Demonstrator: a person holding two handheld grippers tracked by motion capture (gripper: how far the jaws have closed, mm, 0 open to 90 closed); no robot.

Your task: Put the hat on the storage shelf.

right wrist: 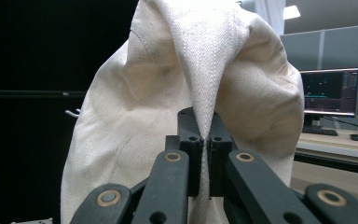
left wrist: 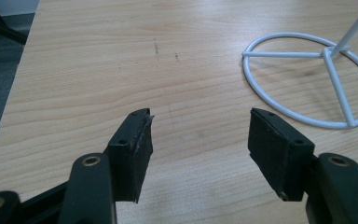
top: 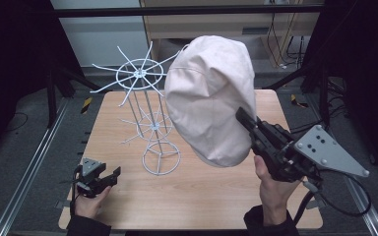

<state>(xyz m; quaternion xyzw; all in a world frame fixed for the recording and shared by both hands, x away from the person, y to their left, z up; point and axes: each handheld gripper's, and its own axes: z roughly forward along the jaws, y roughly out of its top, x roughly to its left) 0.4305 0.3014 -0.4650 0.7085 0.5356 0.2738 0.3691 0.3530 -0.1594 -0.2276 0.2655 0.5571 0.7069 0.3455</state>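
Right gripper [top: 246, 120] lifts pink cap [top: 210, 93] beside wire rack [top: 147, 118]
Its own view shows jaws clamped on a cloth fold; left gripper [left wrist: 199, 135], jaws apart, rests near the rack's ring base [left wrist: 307, 79]

Lab-like office: framed wooden table [top: 216, 196], lit computer monitors [right wrist: 328, 91] behind.

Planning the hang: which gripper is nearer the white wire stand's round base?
Left. The left gripper sits open, low over the table just left of the stand's base ring. The right gripper is raised to the ring's right, clamped on the cream hat.
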